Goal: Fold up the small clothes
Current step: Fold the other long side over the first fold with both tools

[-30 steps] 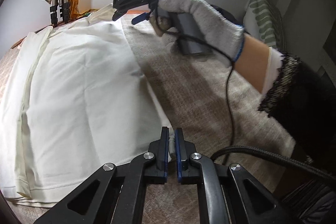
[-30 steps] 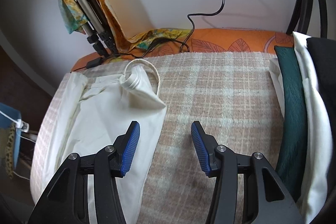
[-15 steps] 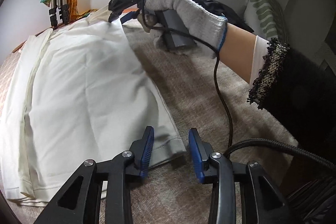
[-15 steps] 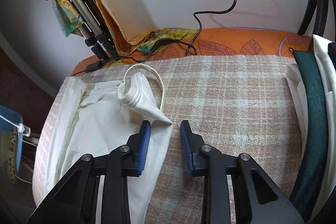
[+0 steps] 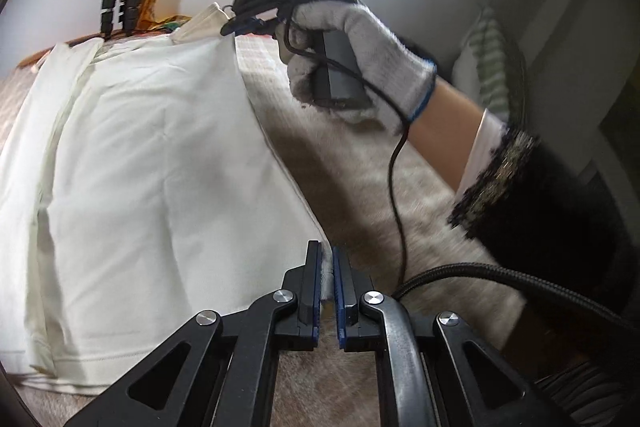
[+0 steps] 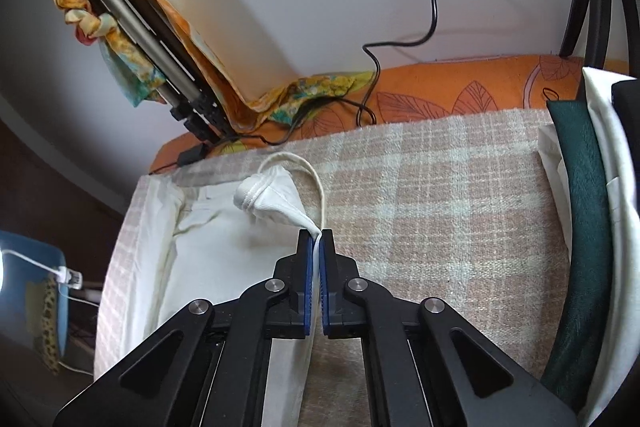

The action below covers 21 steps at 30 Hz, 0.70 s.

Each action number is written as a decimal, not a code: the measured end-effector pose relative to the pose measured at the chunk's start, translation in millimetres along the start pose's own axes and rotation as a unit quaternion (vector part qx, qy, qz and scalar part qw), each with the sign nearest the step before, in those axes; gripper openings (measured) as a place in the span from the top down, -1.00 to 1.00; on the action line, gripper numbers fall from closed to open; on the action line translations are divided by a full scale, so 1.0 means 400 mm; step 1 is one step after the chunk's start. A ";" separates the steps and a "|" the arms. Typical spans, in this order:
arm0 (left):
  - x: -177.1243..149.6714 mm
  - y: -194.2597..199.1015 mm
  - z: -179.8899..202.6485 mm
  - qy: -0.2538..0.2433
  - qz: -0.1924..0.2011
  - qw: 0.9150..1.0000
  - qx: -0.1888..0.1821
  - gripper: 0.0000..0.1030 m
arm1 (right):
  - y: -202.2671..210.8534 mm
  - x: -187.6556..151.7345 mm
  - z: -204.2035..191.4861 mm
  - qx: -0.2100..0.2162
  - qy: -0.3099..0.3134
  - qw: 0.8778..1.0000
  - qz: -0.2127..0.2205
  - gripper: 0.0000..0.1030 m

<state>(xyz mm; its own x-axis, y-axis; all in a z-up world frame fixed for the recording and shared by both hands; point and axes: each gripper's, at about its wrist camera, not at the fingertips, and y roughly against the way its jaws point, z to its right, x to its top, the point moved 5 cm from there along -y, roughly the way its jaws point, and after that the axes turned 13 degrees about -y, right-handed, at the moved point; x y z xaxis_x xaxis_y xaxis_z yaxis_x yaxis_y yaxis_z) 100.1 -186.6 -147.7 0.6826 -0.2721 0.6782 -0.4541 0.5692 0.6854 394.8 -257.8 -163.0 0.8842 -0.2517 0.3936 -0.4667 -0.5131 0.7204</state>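
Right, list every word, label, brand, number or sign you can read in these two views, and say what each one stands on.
None: no readable text shows in either view.
The white garment carries no print or tag that can be seen.
The orange cover bears only leaf outlines, no letters.
The right gripper and left gripper show no markings; both are shut on the garment's edge.
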 end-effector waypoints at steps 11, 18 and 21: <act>-0.021 0.107 -0.105 0.055 0.028 0.998 0.022 0.95 | -0.007 0.007 -0.105 0.001 -0.025 1.000 0.010 0.97; -0.066 0.144 -0.187 0.091 0.019 0.994 0.050 0.95 | -0.085 -0.020 -0.171 -0.009 -0.024 1.000 -0.005 0.97; -0.085 0.151 -0.209 0.100 0.010 0.993 0.060 0.95 | -0.129 -0.038 -0.193 -0.019 -0.022 0.999 -0.014 0.97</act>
<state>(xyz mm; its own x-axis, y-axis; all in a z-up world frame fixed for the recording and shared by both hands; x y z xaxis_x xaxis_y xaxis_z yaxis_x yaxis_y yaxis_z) 97.2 -78.1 -151.5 0.7673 -0.0953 0.6342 -0.5259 0.4725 0.7072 404.0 -164.2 -162.2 0.8968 -0.2743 0.3471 -0.4409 -0.4898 0.7521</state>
